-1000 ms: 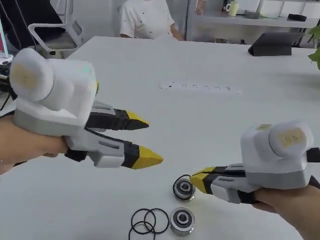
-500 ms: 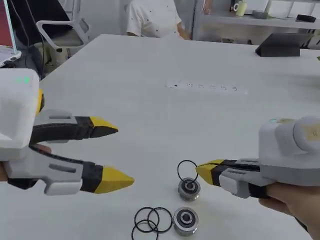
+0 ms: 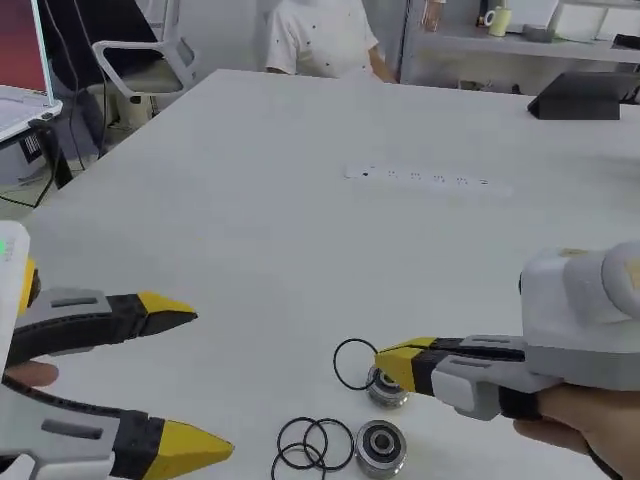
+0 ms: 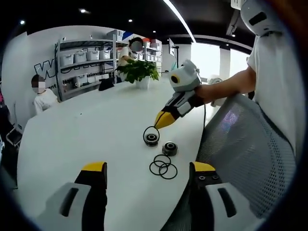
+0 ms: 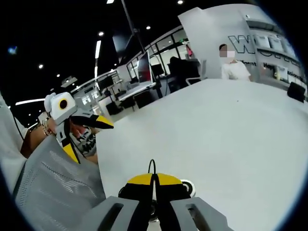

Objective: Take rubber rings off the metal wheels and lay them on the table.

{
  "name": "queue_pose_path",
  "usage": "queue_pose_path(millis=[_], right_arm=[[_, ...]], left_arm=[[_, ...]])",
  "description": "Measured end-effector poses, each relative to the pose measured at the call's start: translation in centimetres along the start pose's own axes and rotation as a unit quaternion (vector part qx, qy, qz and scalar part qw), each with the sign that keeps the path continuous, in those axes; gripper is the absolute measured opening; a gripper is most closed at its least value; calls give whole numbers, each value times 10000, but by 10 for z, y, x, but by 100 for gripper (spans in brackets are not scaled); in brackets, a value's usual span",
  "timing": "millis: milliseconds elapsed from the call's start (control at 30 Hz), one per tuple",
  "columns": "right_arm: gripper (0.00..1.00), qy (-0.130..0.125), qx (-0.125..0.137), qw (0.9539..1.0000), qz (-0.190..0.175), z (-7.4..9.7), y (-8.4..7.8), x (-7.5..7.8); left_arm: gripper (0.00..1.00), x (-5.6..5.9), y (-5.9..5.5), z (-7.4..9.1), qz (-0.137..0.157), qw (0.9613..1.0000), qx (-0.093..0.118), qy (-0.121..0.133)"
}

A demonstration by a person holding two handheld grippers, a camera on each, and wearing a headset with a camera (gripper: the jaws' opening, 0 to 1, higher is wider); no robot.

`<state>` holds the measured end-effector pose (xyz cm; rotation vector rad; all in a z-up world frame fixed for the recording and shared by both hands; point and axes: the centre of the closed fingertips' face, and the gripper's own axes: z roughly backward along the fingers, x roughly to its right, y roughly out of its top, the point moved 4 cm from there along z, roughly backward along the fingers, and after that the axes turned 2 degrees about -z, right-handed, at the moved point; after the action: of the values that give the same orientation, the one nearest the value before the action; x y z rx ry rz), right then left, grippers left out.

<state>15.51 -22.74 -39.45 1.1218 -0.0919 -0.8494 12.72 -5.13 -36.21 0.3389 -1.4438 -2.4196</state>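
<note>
My right gripper [image 3: 385, 362] is shut on a thin black rubber ring [image 3: 336, 364], which it holds just left of and above a metal wheel [image 3: 390, 390] on the white table [image 3: 300, 200]. A second wheel [image 3: 381, 445] lies nearer me, with three loose rings [image 3: 315, 443] to its left. At the lower left my left gripper [image 3: 200, 385] is open and holds nothing. In the left gripper view, the right gripper [image 4: 163, 120] holds the ring [image 4: 144, 134] over the wheel [image 4: 152, 139]. The right gripper view shows the ring [image 5: 152, 166] edge-on above the shut tips [image 5: 154, 179].
A person [image 3: 320, 35] sits at the table's far end beside an office chair [image 3: 150, 65]. A flush socket strip [image 3: 430, 178] runs across the table's middle. A black object [image 3: 585, 95] lies at the far right. A mesh chair back [image 4: 240, 144] stands at the near edge.
The ring in my right gripper has come off the wheel and now hangs to its left. My left gripper has dropped back towards me, still open.
</note>
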Motion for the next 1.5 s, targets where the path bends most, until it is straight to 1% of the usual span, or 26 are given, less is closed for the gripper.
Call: queue_pose_path(millis=[200, 267, 367, 500, 633, 700, 800, 867, 900, 967, 1000, 1067, 1100, 1133, 1200, 1267, 1333, 1500], right_arm=[[0, 194, -160, 9997, -30, -4, -5, -8], [0, 284, -271, 9992, -82, -6, -9, -12], [0, 359, -395, 9986, -65, -8, -14, -15], [0, 605, -504, 9968, -149, -10, -17, -24], [0, 748, -812, 9939, -72, -13, -27, -31], [0, 860, -933, 9919, -29, -14, -32, -36], [0, 994, -1139, 9884, 114, -16, -39, -43], [0, 1041, -1298, 9858, 231, -17, -45, -45], [0, 1035, -1362, 9847, 328, -17, -47, -45], [0, 927, -1513, 9823, 599, -18, -52, -42], [0, 895, -1574, 9811, 682, -18, -55, -42], [0, 855, -1602, 9805, 756, -19, -56, -41], [0, 841, -1597, 9805, 777, -19, -56, -41], [3, 779, -1565, 9808, 865, -19, -55, -39], [11, 717, -1544, 9811, 920, -19, -54, -36], [14, 648, -1518, 9815, 974, -19, -52, -34], [15, 589, -1475, 9823, 995, -18, -50, -31], [16, 456, -1336, 9858, 915, -13, -42, -24]], left_arm=[[67, 4, -8, 2, 161, 9999, -21, 29], [67, 6, -10, 2, 191, 9998, -28, 20], [66, 9, -16, 0, 250, 9996, -101, -7], [66, 11, -17, -1, 317, 9994, -110, -16], [65, 12, -18, -2, 344, 9993, -110, -48], [65, 13, -19, -2, 334, 9993, -135, -48], [65, 13, -20, -2, 377, 9992, -159, -39], [64, 13, -21, -2, 406, 9990, -154, -46], [64, 14, -21, -2, 413, 9990, -154, -50], [64, 14, -22, -3, 419, 9990, -168, -56], [64, 14, -22, -3, 424, 9989, -177, -59], [64, 14, -23, -3, 434, 9989, -191, -66], [64, 14, -23, -3, 438, 9988, -197, -66], [64, 14, -23, -3, 441, 9988, -199, -63], [64, 14, -23, -3, 458, 9988, -186, -49], [64, 14, -23, -3, 471, 9987, -176, -44], [64, 14, -23, -2, 475, 9987, -176, -38], [64, 14, -23, -2, 478, 9987, -161, -28]])
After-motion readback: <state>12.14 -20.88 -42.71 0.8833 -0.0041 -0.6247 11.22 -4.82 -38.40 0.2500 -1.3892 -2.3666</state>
